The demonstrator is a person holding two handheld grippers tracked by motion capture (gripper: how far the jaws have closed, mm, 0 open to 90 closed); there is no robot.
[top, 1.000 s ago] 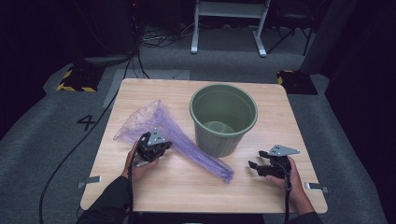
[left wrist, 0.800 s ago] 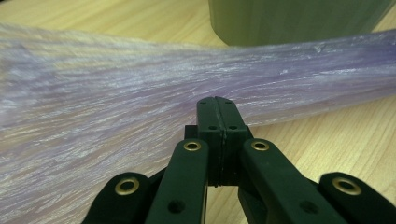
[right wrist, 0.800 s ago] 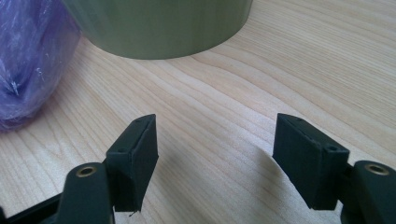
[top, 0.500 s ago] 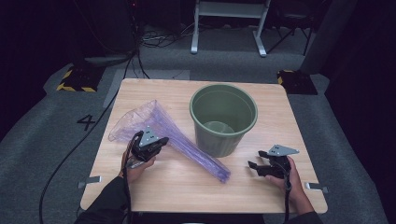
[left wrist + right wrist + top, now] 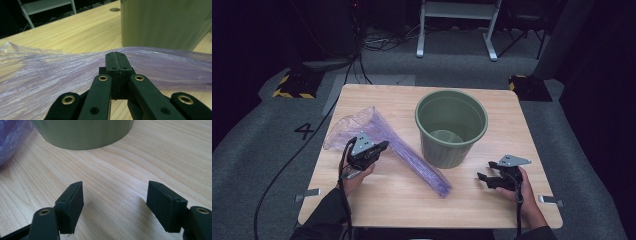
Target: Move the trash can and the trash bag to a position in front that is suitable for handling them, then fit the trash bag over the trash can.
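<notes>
A long purple plastic bag (image 5: 412, 157) lies slantwise on the wooden table (image 5: 402, 200), its wide end at the back left and its narrow end near the front middle. My left gripper (image 5: 382, 146) is shut on the bag's film partway along it. In the left gripper view the jaws (image 5: 115, 53) meet with the bag (image 5: 50, 72) rising to a crest at their tips. A green plastic bin (image 5: 451, 150) stands upright and empty at the table's middle. My right gripper (image 5: 484, 177) rests open at the front right, with bare wood between its jaws (image 5: 115, 187).
The bin's wall (image 5: 162, 22) stands just beyond the bag in the left gripper view. In the right gripper view the bin's base (image 5: 82, 132) is ahead, and the bag's end (image 5: 10, 137) is at the upper left. Cables and a metal stand (image 5: 457, 20) lie on the floor behind the table.
My left gripper has moved to the left and risen slightly. The bag's wide end has shifted left with it. The right gripper has stayed where it was.
</notes>
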